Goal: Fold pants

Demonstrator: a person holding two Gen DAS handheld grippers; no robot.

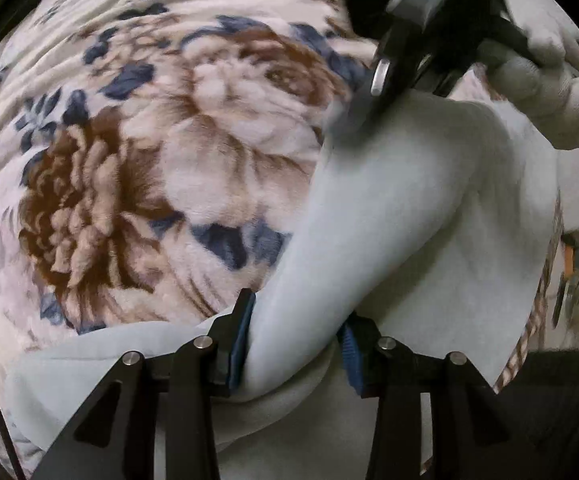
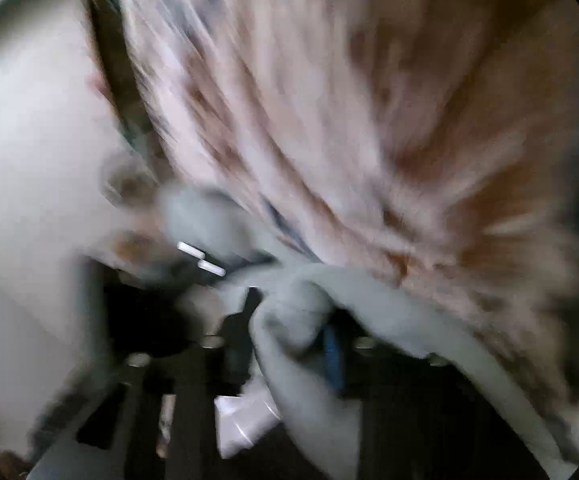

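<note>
Pale grey-blue pants (image 1: 409, 200) lie bunched on a floral blanket (image 1: 149, 140). My left gripper (image 1: 295, 348) points steeply down, and a thick fold of the pants is pinched between its blue pads (image 1: 241, 340). The right gripper (image 1: 385, 76), held by a gloved hand (image 1: 549, 92), meets the upper edge of the same cloth; its tips are blurred there. In the blurred right wrist view, my right gripper (image 2: 289, 340) has a roll of the pants (image 2: 389, 312) squeezed between its fingers. A white tag (image 2: 245, 420) hangs below.
The brown, blue and cream blanket (image 2: 329, 100) covers most of both views. A pale wall or surface (image 2: 29, 140) fills the left of the right wrist view. Dark space (image 1: 549, 408) lies past the blanket's edge at lower right.
</note>
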